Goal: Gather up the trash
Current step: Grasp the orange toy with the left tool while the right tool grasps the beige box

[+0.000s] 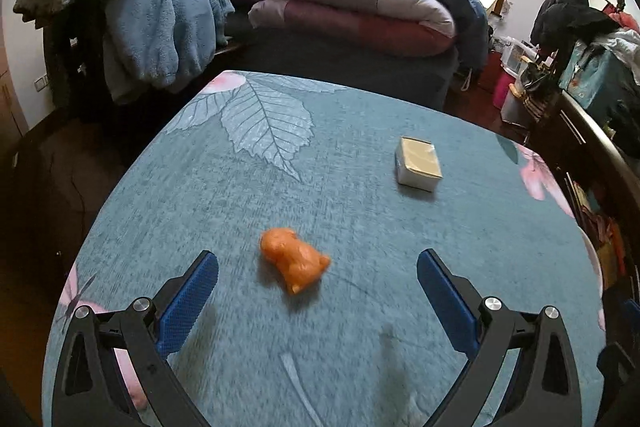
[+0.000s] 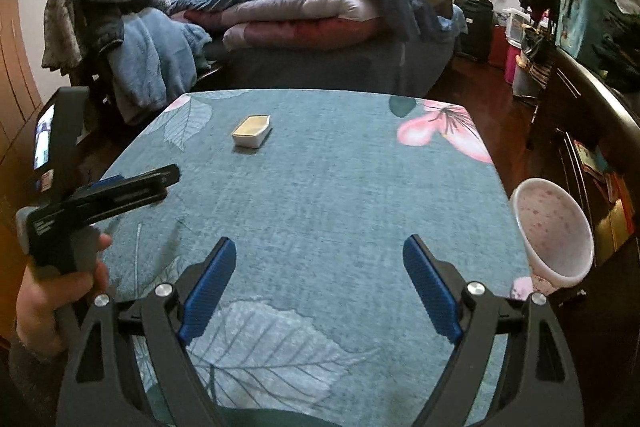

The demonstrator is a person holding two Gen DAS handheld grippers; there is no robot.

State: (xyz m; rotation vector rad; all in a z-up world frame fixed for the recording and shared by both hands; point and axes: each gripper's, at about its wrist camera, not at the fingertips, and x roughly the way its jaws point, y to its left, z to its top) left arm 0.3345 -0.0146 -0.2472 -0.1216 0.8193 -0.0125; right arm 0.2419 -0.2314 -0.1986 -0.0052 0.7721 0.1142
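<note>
A crumpled orange wrapper [image 1: 295, 261] lies on the teal leaf-print table [image 1: 340, 211], just ahead of and between the open fingers of my left gripper [image 1: 318, 267]. A small white and tan box [image 1: 418, 163] lies farther back to the right; it also shows in the right wrist view [image 2: 252, 131]. My right gripper [image 2: 319, 255] is open and empty over the near table. The left gripper [image 2: 132, 187] appears from the side at the left of the right wrist view, held by a hand. A pink speckled bin [image 2: 554, 233] stands off the table's right edge.
A bed with folded quilts [image 1: 352, 15] stands behind the table. Blankets [image 1: 156, 23] hang over a chair at back left. Cluttered shelves and bags [image 1: 580, 75] line the right side. The table [image 2: 340, 195] has pink flower prints at its corners.
</note>
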